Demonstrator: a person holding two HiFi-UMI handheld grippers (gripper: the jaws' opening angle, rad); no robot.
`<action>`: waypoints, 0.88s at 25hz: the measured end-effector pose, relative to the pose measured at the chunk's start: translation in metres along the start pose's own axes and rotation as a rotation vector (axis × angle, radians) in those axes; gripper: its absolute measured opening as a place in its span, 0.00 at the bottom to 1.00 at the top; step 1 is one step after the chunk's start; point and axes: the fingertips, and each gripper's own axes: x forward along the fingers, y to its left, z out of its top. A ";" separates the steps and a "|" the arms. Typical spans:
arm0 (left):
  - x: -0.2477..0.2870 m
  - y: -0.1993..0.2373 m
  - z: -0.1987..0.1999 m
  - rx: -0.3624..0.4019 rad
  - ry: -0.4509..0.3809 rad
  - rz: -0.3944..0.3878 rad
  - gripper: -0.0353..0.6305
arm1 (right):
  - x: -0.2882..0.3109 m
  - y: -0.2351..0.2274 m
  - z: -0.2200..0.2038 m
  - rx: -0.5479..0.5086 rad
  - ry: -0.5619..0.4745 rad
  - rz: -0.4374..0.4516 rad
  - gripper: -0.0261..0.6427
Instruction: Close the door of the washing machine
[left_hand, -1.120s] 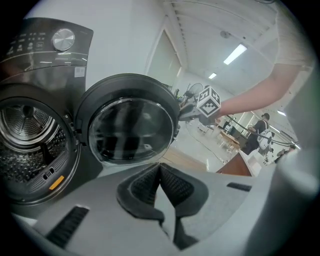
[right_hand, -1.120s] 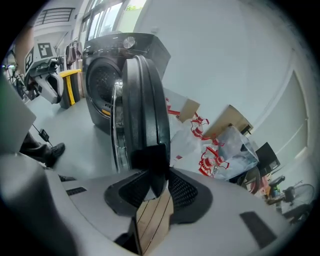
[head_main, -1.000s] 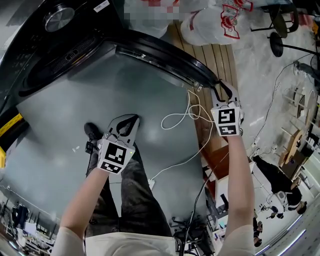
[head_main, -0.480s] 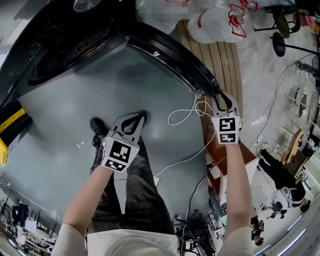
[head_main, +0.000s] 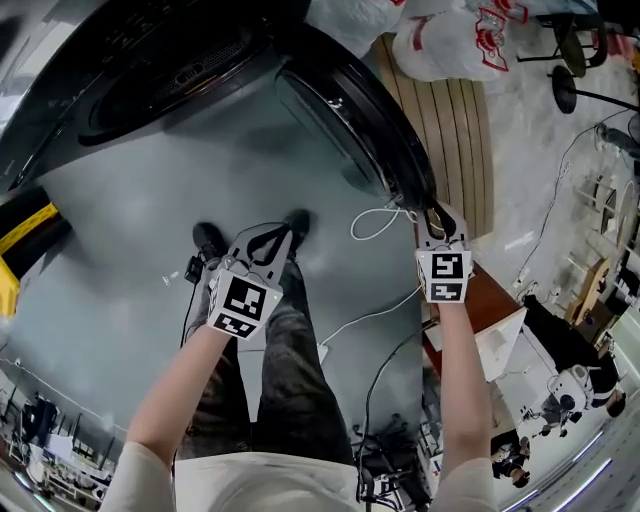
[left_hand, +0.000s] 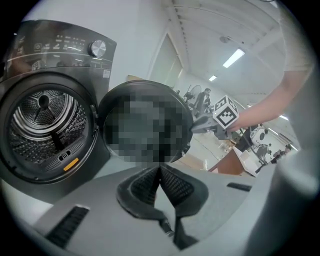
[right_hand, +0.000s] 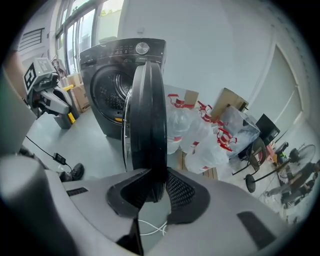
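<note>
**Head view.** The washing machine (head_main: 150, 70) lies at 11 o'clock with its door (head_main: 350, 110) swung open toward 1 o'clock.
- Hazard: the right gripper (head_main: 437, 213) meets the door only at its outer rim, at 3 o'clock. A push off the swing line would probably let the rim slip free.
- Hazard: a white cable (head_main: 375, 222) lies on the floor just beside the door's free edge and may snag a foot or the gripper.
- The left gripper (head_main: 272, 233) hangs over bare floor near centre and touches nothing.

**Left gripper view.** The drum opening (left_hand: 42, 125) sits at 9 o'clock and the door at 12 o'clock.
- Hazard: this gripper faces the gap between door and drum. If it drifts in, the closing door could pinch it.
- The left gripper's pads meet at the tips, with nothing between them.

**Right gripper view.** The door stands edge-on from 12 o'clock to centre, with plastic bags (right_hand: 200, 135) at 3 o'clock.
- Hazard: the hold is shallow, so the door could escape and stop short of latching.
- The jaws are closing. The door's rim stands between them, with the pads (right_hand: 181, 192) against it.
</note>
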 end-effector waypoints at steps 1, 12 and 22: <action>-0.003 0.002 -0.003 -0.001 0.002 0.001 0.07 | -0.001 0.010 0.000 0.004 0.001 0.007 0.19; -0.040 0.033 -0.043 -0.026 0.001 0.018 0.07 | -0.010 0.145 0.008 0.042 -0.010 0.122 0.19; -0.097 0.079 -0.091 -0.079 -0.014 0.081 0.07 | -0.004 0.282 0.052 0.176 -0.059 0.251 0.25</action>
